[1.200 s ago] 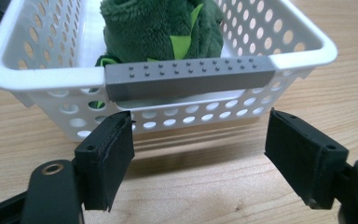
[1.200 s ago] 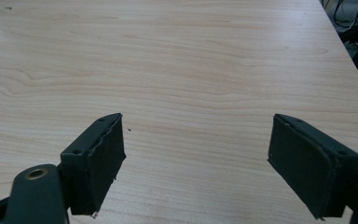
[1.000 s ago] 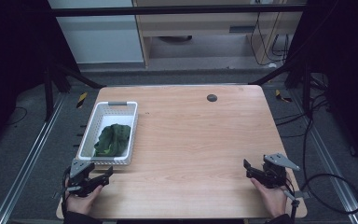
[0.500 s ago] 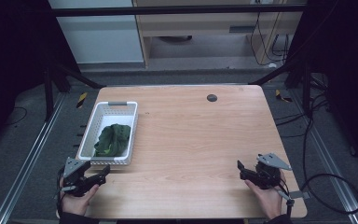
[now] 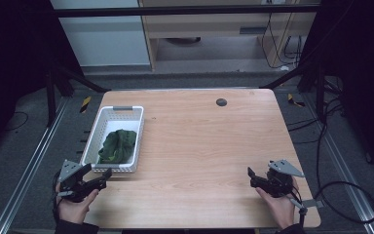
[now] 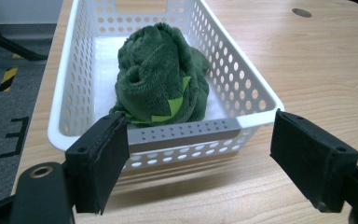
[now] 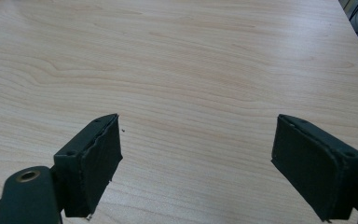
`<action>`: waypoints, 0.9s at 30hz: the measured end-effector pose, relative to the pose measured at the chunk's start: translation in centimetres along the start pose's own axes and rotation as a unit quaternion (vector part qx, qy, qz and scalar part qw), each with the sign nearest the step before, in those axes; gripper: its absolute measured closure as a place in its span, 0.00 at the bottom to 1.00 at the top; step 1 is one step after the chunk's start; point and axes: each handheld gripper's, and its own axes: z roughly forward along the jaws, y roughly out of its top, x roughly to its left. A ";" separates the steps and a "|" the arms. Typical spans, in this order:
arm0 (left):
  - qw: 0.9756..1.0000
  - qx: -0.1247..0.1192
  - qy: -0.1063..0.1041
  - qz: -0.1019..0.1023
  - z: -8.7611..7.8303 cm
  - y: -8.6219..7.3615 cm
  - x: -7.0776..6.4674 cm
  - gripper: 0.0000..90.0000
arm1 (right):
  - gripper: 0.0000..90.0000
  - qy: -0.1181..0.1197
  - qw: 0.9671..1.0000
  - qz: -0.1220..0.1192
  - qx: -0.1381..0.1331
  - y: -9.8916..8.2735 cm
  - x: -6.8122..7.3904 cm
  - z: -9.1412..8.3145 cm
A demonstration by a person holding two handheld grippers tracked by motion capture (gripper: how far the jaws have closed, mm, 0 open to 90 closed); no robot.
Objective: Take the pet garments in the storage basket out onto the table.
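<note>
A white perforated basket (image 5: 121, 108) stands at the table's left with a crumpled dark green plush cloth (image 5: 118, 146) in it. My left gripper (image 5: 100, 178) is held just off the basket's near end, by the table's front left corner, open and empty. In the left gripper view the basket's grey handle strip (image 6: 182, 133) lies between and beyond the spread jaws of the left gripper (image 6: 198, 140), with the green cloth (image 6: 161, 79) behind it. My right gripper (image 5: 251, 175) hovers near the front right edge, open; in the right gripper view the right gripper (image 7: 198, 135) has bare wood between its jaws.
The light wooden table (image 5: 199, 141) has a small black round disc (image 5: 221, 102) near its far edge, also visible as the disc (image 6: 302, 12) in the left gripper view. Cables trail on the floor at the right (image 5: 343, 190). Dark frame legs stand at both far corners.
Both hands have drifted slightly to the left. The jaws of both grippers stay open, and the basket and cloth have not moved.
</note>
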 end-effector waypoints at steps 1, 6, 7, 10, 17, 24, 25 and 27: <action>1.000 -0.002 0.000 -0.001 0.0 0.1 0.0 0.20 | 0.17 -0.001 1.000 0.000 0.000 0.0 0.0 0.0; 1.000 -0.006 0.003 0.007 -0.3 1.0 0.0 0.21 | 0.17 -0.007 1.000 0.002 -0.004 0.1 -0.2 0.0; 1.000 -0.010 0.002 0.008 -0.4 1.3 -0.1 0.21 | 0.17 -0.009 1.000 0.003 -0.006 0.2 -0.3 -0.1; 1.000 -0.013 0.000 0.012 -0.3 2.3 -0.2 0.21 | 0.17 -0.009 1.000 0.004 -0.006 0.2 -0.4 -0.1; 1.000 -0.015 -0.004 0.025 0.3 4.3 -0.6 0.21 | 0.17 -0.011 1.000 0.004 -0.009 0.3 -0.4 -0.2; 0.999 -0.012 -0.004 0.032 0.8 5.8 -0.6 0.21 | 0.16 -0.006 1.000 0.003 -0.004 0.3 -0.3 -0.1; 0.999 -0.011 -0.003 0.033 0.9 6.0 -0.5 0.21 | 0.16 -0.006 1.000 0.003 -0.004 0.3 -0.3 -0.1; 0.999 -0.011 -0.002 0.033 1.0 6.2 -0.4 0.21 | 0.16 -0.006 1.000 0.003 -0.003 0.3 -0.3 0.0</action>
